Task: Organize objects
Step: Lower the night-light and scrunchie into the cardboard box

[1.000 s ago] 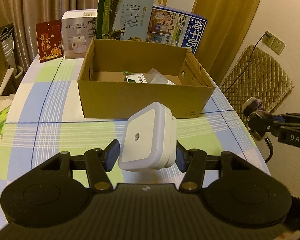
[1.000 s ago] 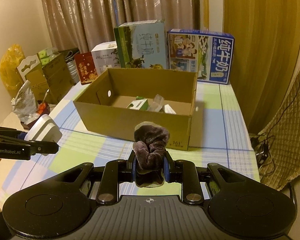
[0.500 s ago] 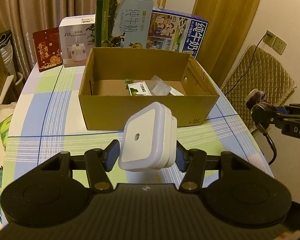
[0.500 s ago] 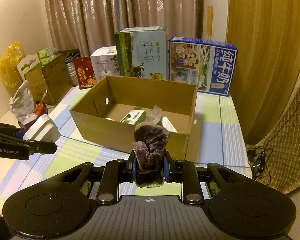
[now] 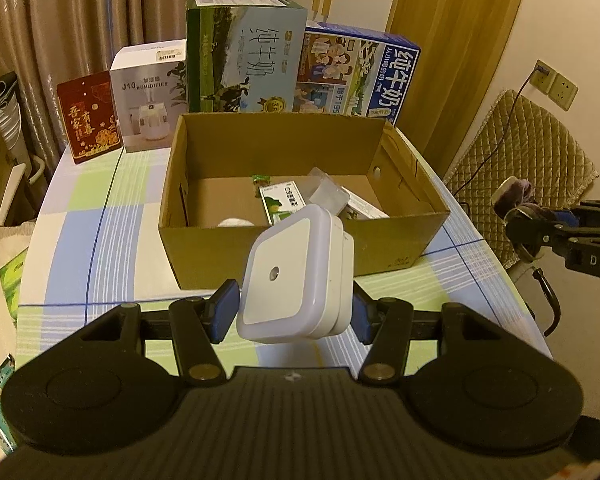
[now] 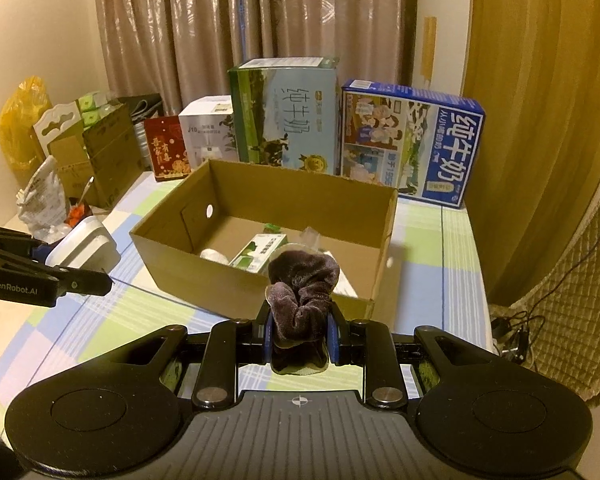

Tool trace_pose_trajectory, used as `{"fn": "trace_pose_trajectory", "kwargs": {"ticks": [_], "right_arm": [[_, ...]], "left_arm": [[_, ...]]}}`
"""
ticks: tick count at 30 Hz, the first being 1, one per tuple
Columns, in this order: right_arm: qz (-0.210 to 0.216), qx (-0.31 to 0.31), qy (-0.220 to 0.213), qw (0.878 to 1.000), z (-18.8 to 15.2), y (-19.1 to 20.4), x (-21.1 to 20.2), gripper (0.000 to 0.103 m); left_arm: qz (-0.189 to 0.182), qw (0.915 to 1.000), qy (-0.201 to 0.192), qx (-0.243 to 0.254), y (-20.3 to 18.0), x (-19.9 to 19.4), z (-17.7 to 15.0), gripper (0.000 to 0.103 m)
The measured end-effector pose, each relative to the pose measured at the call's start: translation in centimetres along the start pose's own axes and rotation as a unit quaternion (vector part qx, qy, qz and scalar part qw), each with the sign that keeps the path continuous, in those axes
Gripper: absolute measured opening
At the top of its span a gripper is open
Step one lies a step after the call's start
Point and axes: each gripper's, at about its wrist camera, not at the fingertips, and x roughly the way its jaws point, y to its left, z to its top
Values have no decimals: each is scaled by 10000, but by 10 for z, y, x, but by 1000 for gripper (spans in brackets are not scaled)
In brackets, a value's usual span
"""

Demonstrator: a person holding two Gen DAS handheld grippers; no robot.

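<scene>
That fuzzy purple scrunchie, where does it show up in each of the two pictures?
Left wrist view: the scrunchie is small at the far right edge, held in the right gripper, right of the cardboard box.
Right wrist view: it fills the lower centre, clamped in that gripper, in front of the box.
Shared landmark: the box.
</scene>
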Motion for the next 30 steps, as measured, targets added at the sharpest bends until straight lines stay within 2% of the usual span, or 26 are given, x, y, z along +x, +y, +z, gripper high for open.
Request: {"fn": "trace_pose_trajectory", "kwargs": {"ticks": [15, 30], "right_arm": [[102, -19, 132, 9999, 34, -16, 34, 22], [274, 170, 363, 9988, 70, -33, 85, 22]], "left_arm": [[-20, 10000, 45, 67, 9, 25, 42, 52], [103, 9997, 161, 172, 21, 72, 87, 52]]}}
